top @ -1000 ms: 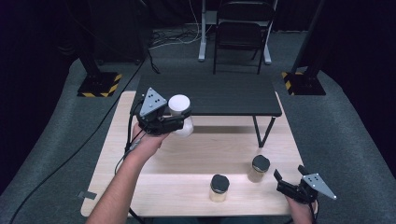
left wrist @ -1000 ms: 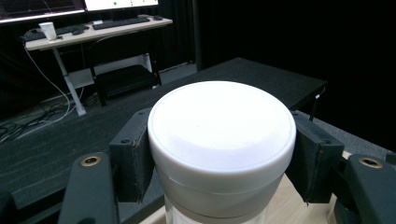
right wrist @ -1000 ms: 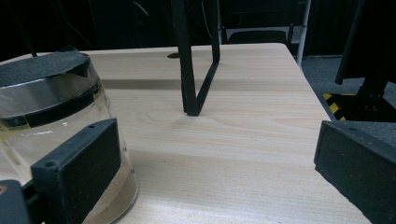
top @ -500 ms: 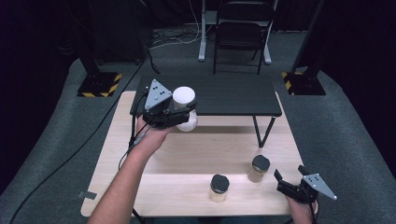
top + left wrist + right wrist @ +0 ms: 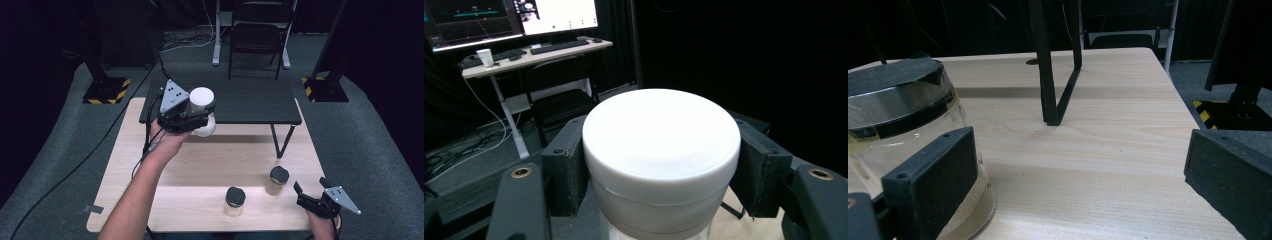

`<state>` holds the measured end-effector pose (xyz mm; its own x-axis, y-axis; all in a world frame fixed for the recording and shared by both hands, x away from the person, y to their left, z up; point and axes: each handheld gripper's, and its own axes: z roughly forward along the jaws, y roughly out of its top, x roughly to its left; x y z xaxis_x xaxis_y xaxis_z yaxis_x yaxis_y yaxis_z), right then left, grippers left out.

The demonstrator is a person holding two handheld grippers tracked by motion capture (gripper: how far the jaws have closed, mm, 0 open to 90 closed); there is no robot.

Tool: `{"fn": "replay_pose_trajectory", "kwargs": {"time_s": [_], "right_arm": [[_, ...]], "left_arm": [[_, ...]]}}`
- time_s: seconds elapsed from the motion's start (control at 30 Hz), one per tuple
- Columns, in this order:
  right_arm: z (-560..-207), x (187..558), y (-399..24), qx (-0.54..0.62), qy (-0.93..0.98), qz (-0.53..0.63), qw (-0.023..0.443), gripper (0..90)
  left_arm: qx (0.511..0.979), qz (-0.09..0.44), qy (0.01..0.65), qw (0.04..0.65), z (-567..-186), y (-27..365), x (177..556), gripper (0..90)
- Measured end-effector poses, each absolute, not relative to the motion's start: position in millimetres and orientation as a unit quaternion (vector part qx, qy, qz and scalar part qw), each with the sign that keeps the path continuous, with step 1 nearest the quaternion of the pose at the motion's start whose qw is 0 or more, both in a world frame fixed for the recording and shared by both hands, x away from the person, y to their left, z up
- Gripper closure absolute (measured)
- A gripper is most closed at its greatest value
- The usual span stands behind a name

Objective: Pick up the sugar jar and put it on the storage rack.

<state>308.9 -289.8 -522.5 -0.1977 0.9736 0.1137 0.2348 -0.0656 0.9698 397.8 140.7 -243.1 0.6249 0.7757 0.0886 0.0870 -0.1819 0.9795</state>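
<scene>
Nearest me, my right gripper (image 5: 306, 196) rests low at the counter's (image 5: 200, 165) front right corner, fingers (image 5: 935, 180) spread wide with nothing between them, just beside a dark-lidded jar (image 5: 278, 180); a second dark-lidded jar (image 5: 234, 201) stands to its left. Farther out, my left gripper (image 5: 197, 118) has its fingers (image 5: 566, 170) clenched on the white-lidded jar (image 5: 202, 111), held clear of the counter, forearm stretched forward, in front of the black shelf (image 5: 250, 102). I judge the pick-up done; setting the jar down, probably on that shelf, is left.
</scene>
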Motion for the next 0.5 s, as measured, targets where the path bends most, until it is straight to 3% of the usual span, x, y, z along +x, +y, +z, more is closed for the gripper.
{"fn": "replay_pose_trajectory", "kwargs": {"time_s": [0.5], "right_arm": [[-522.6,308.3,-290.9,0.520,0.578,0.516,0.358,0.0]], "left_arm": [[0.698,0.312,0.314,0.562,-232.9,135.0,417.3,33.2]]}}
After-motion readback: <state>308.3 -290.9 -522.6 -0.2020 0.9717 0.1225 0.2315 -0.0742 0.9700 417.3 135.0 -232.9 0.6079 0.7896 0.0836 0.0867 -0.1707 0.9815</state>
